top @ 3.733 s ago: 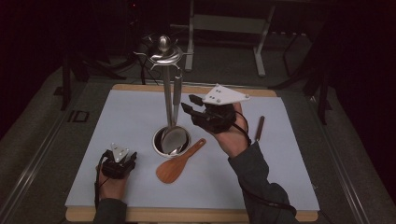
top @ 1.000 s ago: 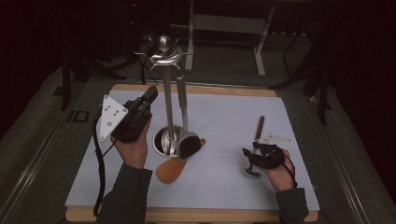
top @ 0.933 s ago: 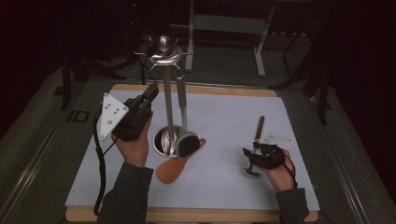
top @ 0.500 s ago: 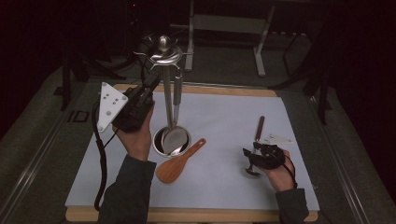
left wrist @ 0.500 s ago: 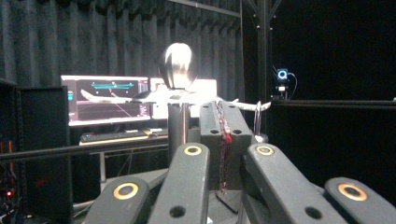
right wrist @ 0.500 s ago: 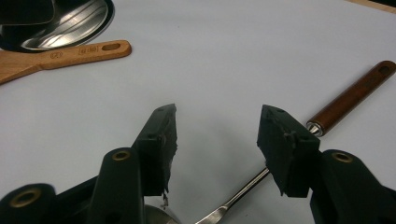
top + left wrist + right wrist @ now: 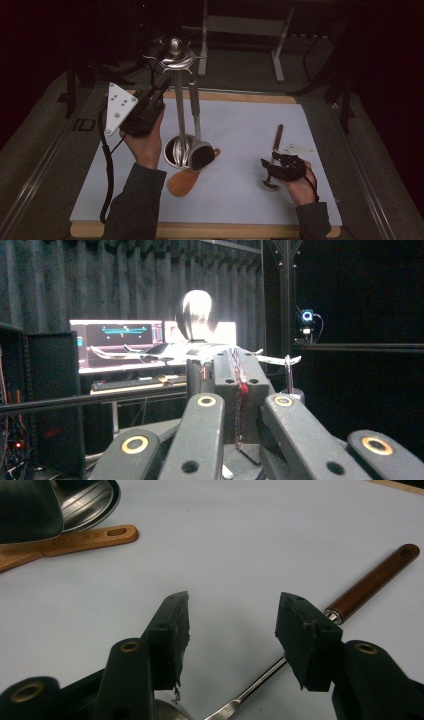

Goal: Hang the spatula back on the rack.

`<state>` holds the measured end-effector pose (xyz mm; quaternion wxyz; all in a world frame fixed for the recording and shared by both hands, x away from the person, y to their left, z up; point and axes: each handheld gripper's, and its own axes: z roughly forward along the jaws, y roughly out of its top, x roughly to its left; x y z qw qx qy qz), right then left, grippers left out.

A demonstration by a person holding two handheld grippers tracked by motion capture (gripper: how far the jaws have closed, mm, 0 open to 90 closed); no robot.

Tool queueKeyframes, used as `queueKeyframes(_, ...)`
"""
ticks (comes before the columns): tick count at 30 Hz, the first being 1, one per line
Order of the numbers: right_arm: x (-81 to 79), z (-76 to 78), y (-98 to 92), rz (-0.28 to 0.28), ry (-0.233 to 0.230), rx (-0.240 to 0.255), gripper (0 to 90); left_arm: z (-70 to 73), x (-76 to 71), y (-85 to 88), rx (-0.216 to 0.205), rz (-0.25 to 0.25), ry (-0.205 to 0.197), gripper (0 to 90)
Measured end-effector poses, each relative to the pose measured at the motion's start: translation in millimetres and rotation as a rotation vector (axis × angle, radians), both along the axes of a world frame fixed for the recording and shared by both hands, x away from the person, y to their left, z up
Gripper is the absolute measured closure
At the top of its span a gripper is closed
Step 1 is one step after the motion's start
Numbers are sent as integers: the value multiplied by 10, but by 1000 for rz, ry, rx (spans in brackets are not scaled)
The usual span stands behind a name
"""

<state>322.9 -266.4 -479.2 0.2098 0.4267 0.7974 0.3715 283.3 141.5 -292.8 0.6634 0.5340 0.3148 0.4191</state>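
Observation:
A chrome utensil stand (image 7: 176, 100) rises from a round base (image 7: 175, 150) on the white mat. A black-headed ladle (image 7: 201, 155) hangs from one of its top hooks. My left gripper (image 7: 164, 82) is raised beside the stand's top, jaws shut with nothing seen between them. In the left gripper view, the left gripper (image 7: 235, 365) points at the stand's knob (image 7: 196, 315). My right gripper (image 7: 266, 170) rests on the mat, open. A wooden-handled metal spoon (image 7: 372, 582) lies under the right gripper (image 7: 232, 625), its stem passing between the jaws untouched.
A wooden spatula (image 7: 186, 181) lies on the mat just in front of the stand's base, its handle (image 7: 90, 537) pointing toward my right gripper. The mat (image 7: 240, 125) sits on a wooden board. A metal frame (image 7: 240, 25) stands behind the table.
My left gripper has risen slightly and tipped closer to the stand's top hooks. The hanging ladle's head has swung. The right hand and spoon have stayed put.

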Motion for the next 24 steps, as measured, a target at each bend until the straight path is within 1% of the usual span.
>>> queueKeyframes(3,-1,1,-2,0,1,1,471,5,3,5,7,5,-2,898)
queueKeyframes(9,-1,0,-13,-3,2,3,471,12,23,59,7,20,2,899)
queueKeyframes(17,1,-10,-15,-5,3,6,471,31,77,153,2,50,15,899)
queueKeyframes(24,1,-10,-24,-6,7,7,471,51,136,214,11,75,28,899)
